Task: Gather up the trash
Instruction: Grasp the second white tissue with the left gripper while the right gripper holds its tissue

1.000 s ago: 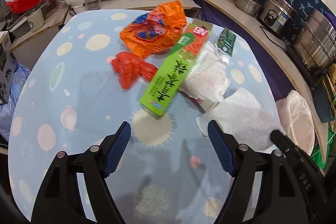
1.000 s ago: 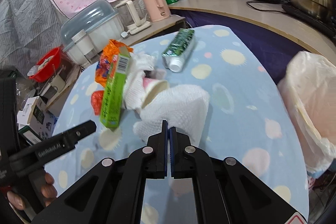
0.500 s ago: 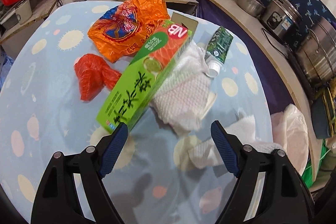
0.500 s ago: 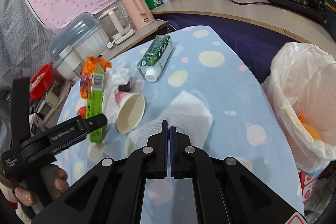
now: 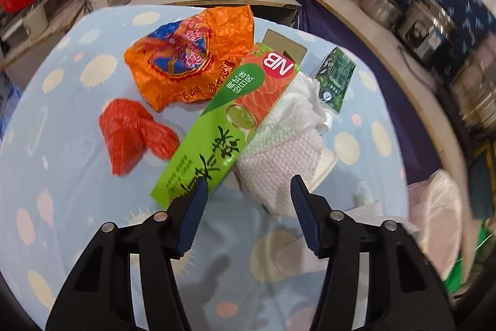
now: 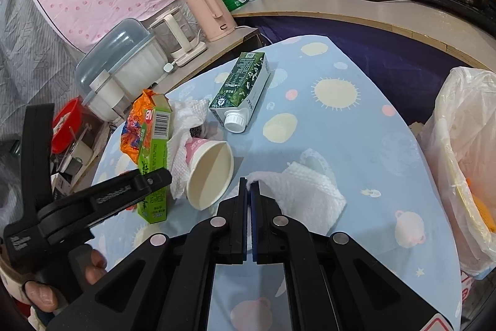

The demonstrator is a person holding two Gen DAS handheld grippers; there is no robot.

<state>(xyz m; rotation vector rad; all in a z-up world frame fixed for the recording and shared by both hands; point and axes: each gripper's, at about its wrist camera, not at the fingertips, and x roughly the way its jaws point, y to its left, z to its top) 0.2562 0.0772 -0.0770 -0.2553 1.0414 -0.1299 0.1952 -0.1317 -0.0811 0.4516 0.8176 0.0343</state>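
Left gripper point(image 5: 246, 191): jaws just narrowing, half open, nothing pinched, astride near corner of long green cardboard box point(image 5: 223, 132), likely next pickup. Right gripper point(image 6: 249, 191): clamped on crumpled white paper towel point(image 6: 310, 194), probably bound for white plastic bin bag point(image 6: 458, 151) at table's edge.

The tablecloth point(image 5: 62, 126) is pale blue, dotted with cream suns and pink planets. On it lies a lime-green carton point(image 5: 226, 129) with a salmon-orange panel and a red oval (white letters). At ten o'clock from it sits an orange snack wrapper point(image 5: 189, 64) with a blue and pink print; at nine o'clock, a red plastic bag point(image 5: 133, 135). The paper towel point(image 5: 285, 145) is white, the milk carton point(image 6: 245, 89) dark green and white, the paper cup point(image 6: 210, 172) pink outside, cream inside.
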